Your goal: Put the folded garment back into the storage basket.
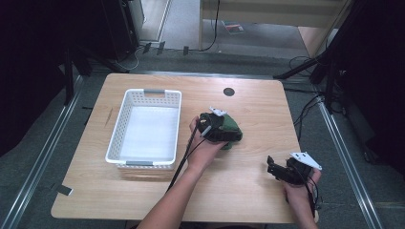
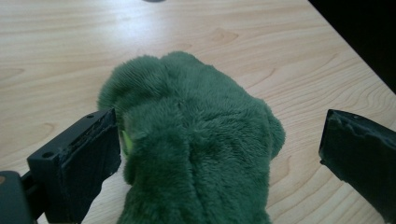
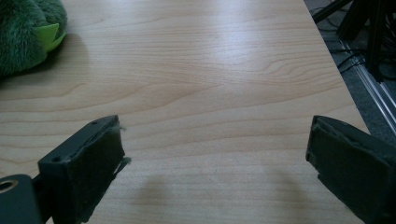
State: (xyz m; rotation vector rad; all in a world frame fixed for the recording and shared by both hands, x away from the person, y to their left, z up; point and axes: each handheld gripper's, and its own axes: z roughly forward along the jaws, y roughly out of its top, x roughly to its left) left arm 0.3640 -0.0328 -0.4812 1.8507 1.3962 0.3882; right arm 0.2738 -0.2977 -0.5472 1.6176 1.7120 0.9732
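My right gripper (image 1: 271,168) sits nearest me, low over the table (image 1: 248,200) near its right front edge, with my right hand (image 1: 301,191) wrapped round the handle. In the right gripper view its jaws stand wide apart with bare wood between them — nothing held, nothing touched. Off at the upper left corner of that view I see a bit of the green plush toy (image 3: 23,32) with a pale green tab on it, well apart from this gripper.

Farther in, around the middle of the table, my left hand (image 1: 203,148) carries the left gripper (image 1: 220,129) right over the toy (image 1: 231,133). In the left gripper view the jaws are spread wide on either side of the plush (image 2: 196,144): the one at the view's left is just beside the fur, perhaps brushing it, next to a small yellow-green patch, while the other stands clear with wood showing in the gap. So the toy lies between the open jaws, resting on the table, not clamped.

To the left of the toy stands a white basket (image 1: 119,138) with slotted walls — near it, not touching. Beyond, toward the far edge, a dark round cap (image 1: 229,91) is set in the tabletop.
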